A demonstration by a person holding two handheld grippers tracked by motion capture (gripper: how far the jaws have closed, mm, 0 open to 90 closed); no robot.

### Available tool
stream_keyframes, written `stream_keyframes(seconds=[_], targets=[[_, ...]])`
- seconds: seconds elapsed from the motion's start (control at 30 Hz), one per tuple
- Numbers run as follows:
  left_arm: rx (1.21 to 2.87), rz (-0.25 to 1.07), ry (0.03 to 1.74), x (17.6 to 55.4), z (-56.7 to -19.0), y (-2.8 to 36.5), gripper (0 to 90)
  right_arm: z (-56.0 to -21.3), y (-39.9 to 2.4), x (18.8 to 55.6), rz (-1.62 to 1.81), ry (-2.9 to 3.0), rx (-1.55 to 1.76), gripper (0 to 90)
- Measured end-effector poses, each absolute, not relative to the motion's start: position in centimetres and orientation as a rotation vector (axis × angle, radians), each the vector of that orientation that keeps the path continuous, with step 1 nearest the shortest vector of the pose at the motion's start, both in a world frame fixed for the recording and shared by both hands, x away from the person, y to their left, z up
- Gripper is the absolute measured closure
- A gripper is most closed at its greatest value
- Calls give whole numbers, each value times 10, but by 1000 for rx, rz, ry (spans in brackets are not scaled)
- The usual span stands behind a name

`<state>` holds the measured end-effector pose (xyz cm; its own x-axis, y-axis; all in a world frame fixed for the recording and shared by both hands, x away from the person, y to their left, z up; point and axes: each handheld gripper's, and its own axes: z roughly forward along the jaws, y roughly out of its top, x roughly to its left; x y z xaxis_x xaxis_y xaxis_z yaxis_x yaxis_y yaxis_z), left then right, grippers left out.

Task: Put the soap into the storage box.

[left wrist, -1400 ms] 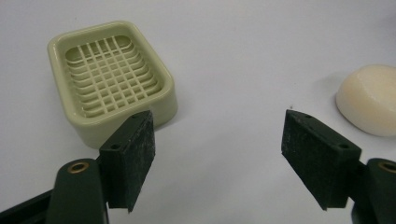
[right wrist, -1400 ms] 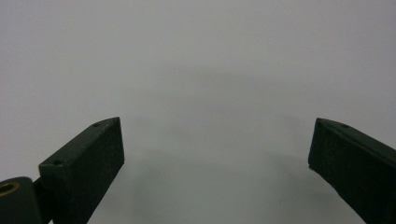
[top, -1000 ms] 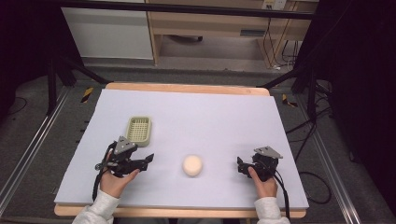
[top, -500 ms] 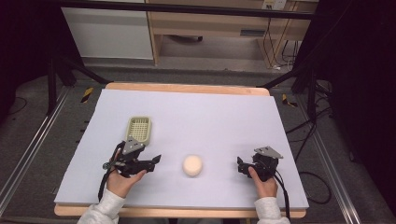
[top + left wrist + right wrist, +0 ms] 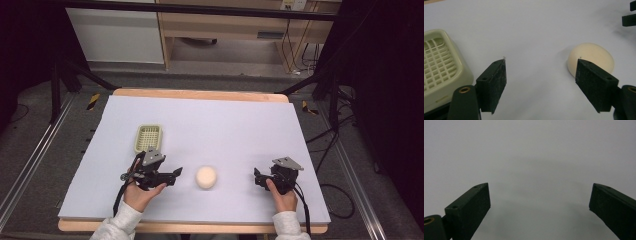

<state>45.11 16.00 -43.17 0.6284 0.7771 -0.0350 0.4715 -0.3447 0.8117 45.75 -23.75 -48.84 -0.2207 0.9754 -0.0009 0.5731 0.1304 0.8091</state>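
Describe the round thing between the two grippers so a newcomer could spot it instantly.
On the pale lilac tabletop, look near the front edge, between the left gripper and the right gripper. There lies a cream, dome-shaped round sponge, smooth and solid, unlike the pale green slotted rectangular tray behind the left gripper.

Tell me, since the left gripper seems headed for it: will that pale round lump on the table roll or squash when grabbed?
The pale round lump sits low and domed, apparently flat underneath, so it would likely slide rather than roll. Its matte, smooth surface suggests the pads will hold it without slipping. It looks soft, like dough or foam, so it may dent; the open left gripper should probably close gently.
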Motion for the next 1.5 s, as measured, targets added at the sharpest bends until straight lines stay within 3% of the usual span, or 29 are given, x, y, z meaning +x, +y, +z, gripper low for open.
stream_keyframes(seconds=[1.5], targets=[[2115, 368, 871, 456, -442, 94, 205, -488, -238, 458, 953, 1867, 1491, 39]])
